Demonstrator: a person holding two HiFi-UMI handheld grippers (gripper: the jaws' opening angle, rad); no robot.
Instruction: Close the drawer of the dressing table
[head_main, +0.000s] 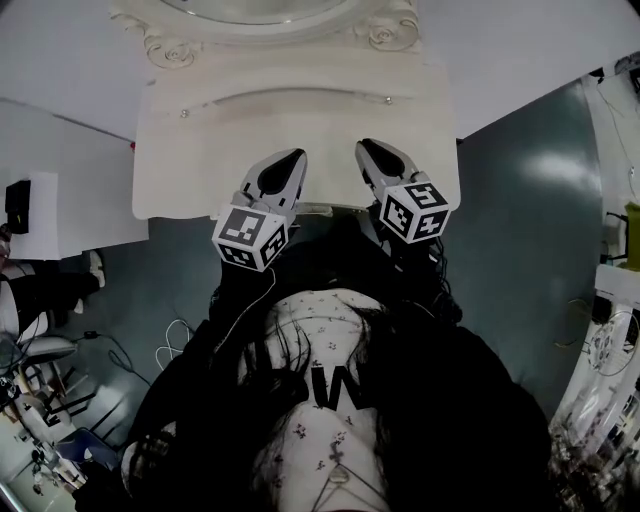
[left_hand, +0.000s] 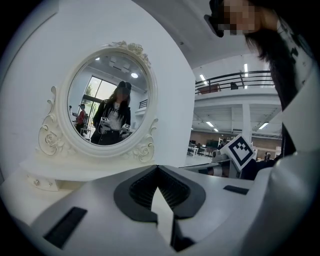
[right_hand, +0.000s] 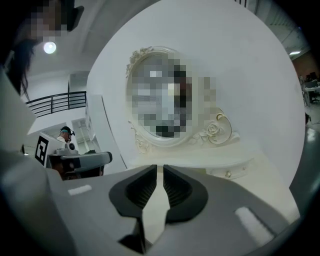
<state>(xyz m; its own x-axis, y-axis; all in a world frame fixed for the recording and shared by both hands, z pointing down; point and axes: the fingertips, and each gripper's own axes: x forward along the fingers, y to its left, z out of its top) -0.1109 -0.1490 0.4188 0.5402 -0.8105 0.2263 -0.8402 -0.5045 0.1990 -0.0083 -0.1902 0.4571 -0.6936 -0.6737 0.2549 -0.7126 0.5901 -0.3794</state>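
- As a person stands over the white dressing table (head_main: 200, 170), the only likely sign of its drawer (head_main: 315, 210) is a pale lip at the worktop's near edge, between the grippers. How far out it stands cannot be told.
- Closing it well probably calls for a flat push square to the drawer front, with both tips level so it runs in straight rather than skewing.
- One oval mirror (left_hand: 107, 100) rises at the back of the one table.
- Two grippers hang over the near edge. The left gripper (head_main: 296, 156) has its jaws pressed together at the tips, the right gripper (head_main: 365, 148) has its jaws drawn to a narrow slit, and neither holds anything.
- Two knobs stud the raised shelf: one knob (head_main: 184, 113) at the left end and a second knob (head_main: 388, 100) at the right.
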